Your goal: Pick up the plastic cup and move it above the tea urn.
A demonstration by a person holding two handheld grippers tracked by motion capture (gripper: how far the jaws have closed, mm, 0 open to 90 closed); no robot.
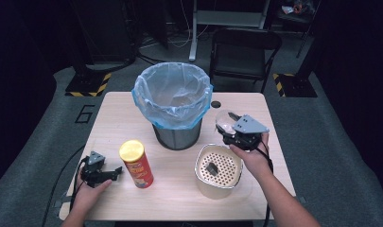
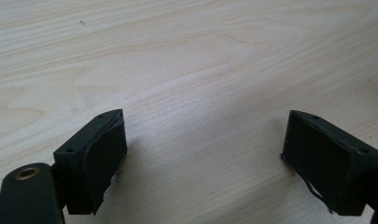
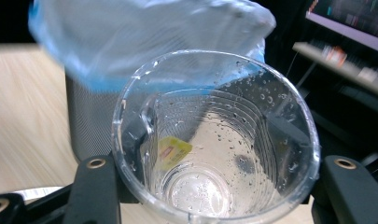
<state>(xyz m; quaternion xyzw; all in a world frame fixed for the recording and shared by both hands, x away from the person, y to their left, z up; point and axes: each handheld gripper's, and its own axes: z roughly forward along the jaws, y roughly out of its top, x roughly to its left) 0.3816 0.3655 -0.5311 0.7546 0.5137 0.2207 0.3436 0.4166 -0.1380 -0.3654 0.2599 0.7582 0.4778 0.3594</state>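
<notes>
The right gripper point(image 1: 228, 124) holds a clear cup point(image 1: 224, 118). Its jaws are clamped on the two sides of the cup. In the right gripper view the cup point(image 3: 214, 140) is seen from the top, with water drops on its inside wall and a small yellow tag point(image 3: 173, 151) stuck to the wall inside. The cup is up in the air, just right of the bin point(image 1: 176, 135) and a little past the far edge of the strainer point(image 1: 218, 187).

The bin stands in the middle of the table point(image 1: 127, 113), toward the far side. It is a dark mesh bin with a blue bag point(image 1: 172, 92) folded over its rim. In the right gripper view the bag point(image 3: 144, 32) and the bin point(image 3: 86, 121) sit right behind the cup.

The strainer is a cream tub with holes in its top, near the right hand point(image 1: 251, 158). A small dark bit point(image 1: 211, 167) lies on the holes.

The left gripper point(image 1: 114, 173) rests low on the near left of the table. Its jaws are wide apart with nothing between them. In the left gripper view the two black pads point(image 2: 102, 158) sit over bare wood point(image 2: 191, 70).

A red chips can point(image 1: 136, 164) with a yellow lid stands upright just right of the left gripper, not touching it.
</notes>
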